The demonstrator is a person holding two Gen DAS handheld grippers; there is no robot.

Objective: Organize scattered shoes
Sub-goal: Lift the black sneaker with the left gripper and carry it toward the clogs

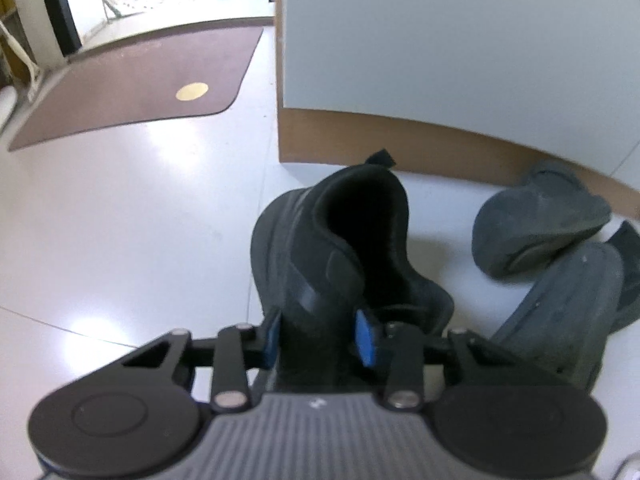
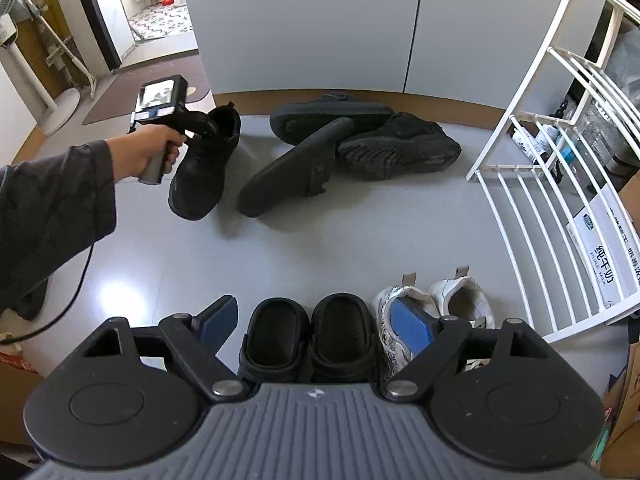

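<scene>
The left gripper (image 1: pixel 320 338) pinches a black high-top shoe (image 1: pixel 340 240) by its collar, one blue pad on each side of the ankle wall; from the right wrist view the same shoe (image 2: pixel 200 168) appears to hang from that grip, lifted clear of the grey floor (image 2: pixel 160 260), though contact at the toe cannot be ruled out. Its long axis runs from the heel tab, nearest the white cabinet (image 2: pixel 300 20), down to the toe, which points away from the cabinet toward the sorted row. The right gripper (image 2: pixel 316 326) hovers with jaws spread wide and nothing between them, directly over a pair of black clogs (image 2: pixel 310 336) already set side by side, white sneakers (image 2: pixel 436 312) just beside them. Three more dark shoes (image 2: pixel 352 144) lie tumbled together against the cabinet's brown base, between the held shoe and the white wire rack (image 2: pixel 540 160). The left hand (image 2: pixel 154 150) is the nearer to that pile; the likely next move is carrying the shoe away from the cabinet to the row, toe leading.
</scene>
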